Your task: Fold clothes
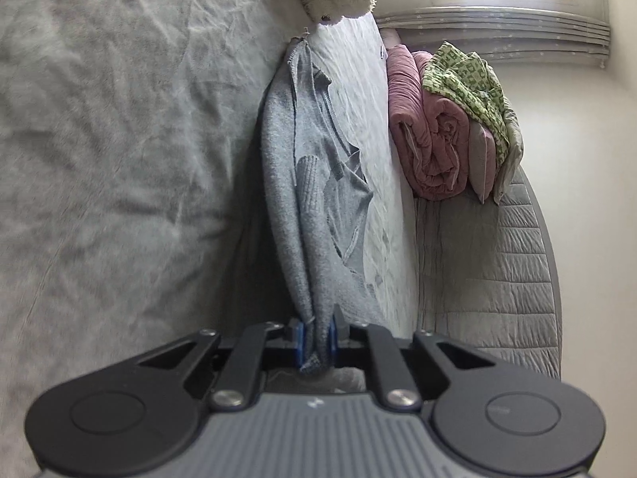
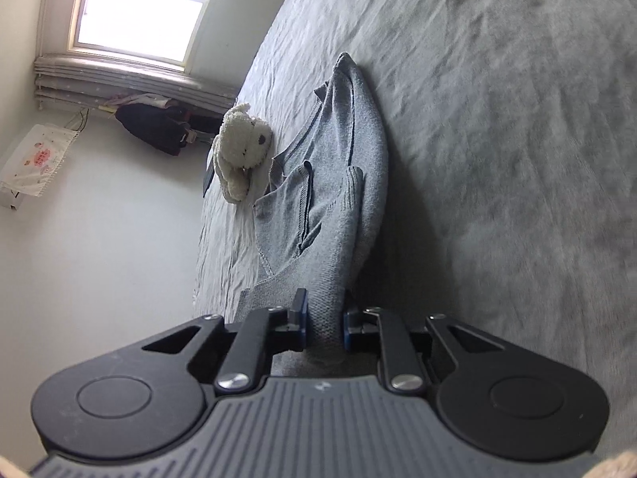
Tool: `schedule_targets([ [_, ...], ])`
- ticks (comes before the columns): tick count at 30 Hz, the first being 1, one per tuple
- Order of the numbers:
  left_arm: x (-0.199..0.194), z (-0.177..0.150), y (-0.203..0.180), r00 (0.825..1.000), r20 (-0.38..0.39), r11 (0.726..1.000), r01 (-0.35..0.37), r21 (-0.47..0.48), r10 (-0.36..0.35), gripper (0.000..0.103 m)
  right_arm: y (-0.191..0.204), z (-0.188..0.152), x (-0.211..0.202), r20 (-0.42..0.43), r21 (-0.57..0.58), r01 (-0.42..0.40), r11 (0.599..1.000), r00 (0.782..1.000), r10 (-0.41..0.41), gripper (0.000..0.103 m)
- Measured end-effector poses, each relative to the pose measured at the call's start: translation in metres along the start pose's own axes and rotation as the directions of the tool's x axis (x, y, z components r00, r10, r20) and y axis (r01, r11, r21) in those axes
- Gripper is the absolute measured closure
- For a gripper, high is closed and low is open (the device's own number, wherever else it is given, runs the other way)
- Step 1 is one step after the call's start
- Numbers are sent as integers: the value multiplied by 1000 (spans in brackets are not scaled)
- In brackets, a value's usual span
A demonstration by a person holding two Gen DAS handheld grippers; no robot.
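Knitwear like this grey sweater (image 1: 294, 183) is soft, light and limp, so you should expect it to sag and stretch between your two holds rather than keep any shape, and the loose knit could slide or pull thin if you pinch only a single layer. Your left hand-held gripper (image 1: 315, 338) is closed narrow on a bunched edge of it, the blue pads pressing the gathered cloth from both sides; your right hand-held gripper (image 2: 324, 322) is likewise clamped on a thicker fold of the same garment. The sweater hangs stretched between these two grips and trails down onto the grey bed (image 1: 99, 139), toward the edge where the stuffed toy dog (image 2: 243, 151) sits. Hold at a hem or seam and gather several layers, since ribbed edges, like the cuff showing in the folds, grip better than plain knit. Only the left wrist view shows you the rolled pink quilt (image 1: 426, 131) with a green patterned cloth (image 1: 466, 79) on top, stacked at the bed's padded end. Only the right wrist view shows the dark clothes (image 2: 159, 127) heaped under the window (image 2: 147, 4) beyond the bed, and the pale bag (image 2: 36, 163) on the wall. Which part of the sweater each pad holds, shoulder or hem, is hard to tell through the bunching.
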State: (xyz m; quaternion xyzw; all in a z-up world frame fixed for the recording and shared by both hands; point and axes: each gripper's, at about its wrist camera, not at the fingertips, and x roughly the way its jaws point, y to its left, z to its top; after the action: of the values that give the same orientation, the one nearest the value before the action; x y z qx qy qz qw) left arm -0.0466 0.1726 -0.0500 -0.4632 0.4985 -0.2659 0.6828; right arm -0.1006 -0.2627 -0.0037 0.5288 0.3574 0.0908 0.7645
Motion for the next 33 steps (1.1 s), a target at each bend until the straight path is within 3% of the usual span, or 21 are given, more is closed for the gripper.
schedule_targets([
  [7, -35, -44, 16, 999, -37, 997, -5, -71, 3, 92, 1, -40, -34, -35, 15, 8, 1000, 999, -7, 83],
  [15, -53, -73, 31, 998, -65, 996, -15, -83, 9, 92, -7, -71, -56, -72, 25, 4, 1000, 997, -2, 83],
  [22, -46, -72, 37, 997, -72, 992, -33, -122, 24, 92, -16, -66, -47, -83, 81, 17, 997, 996, -10, 83],
  [33, -43, -30, 2, 992, 2, 968, 126, -217, -128, 92, 11, -19, -40, -17, 133, -83, 988, 996, 86, 82],
])
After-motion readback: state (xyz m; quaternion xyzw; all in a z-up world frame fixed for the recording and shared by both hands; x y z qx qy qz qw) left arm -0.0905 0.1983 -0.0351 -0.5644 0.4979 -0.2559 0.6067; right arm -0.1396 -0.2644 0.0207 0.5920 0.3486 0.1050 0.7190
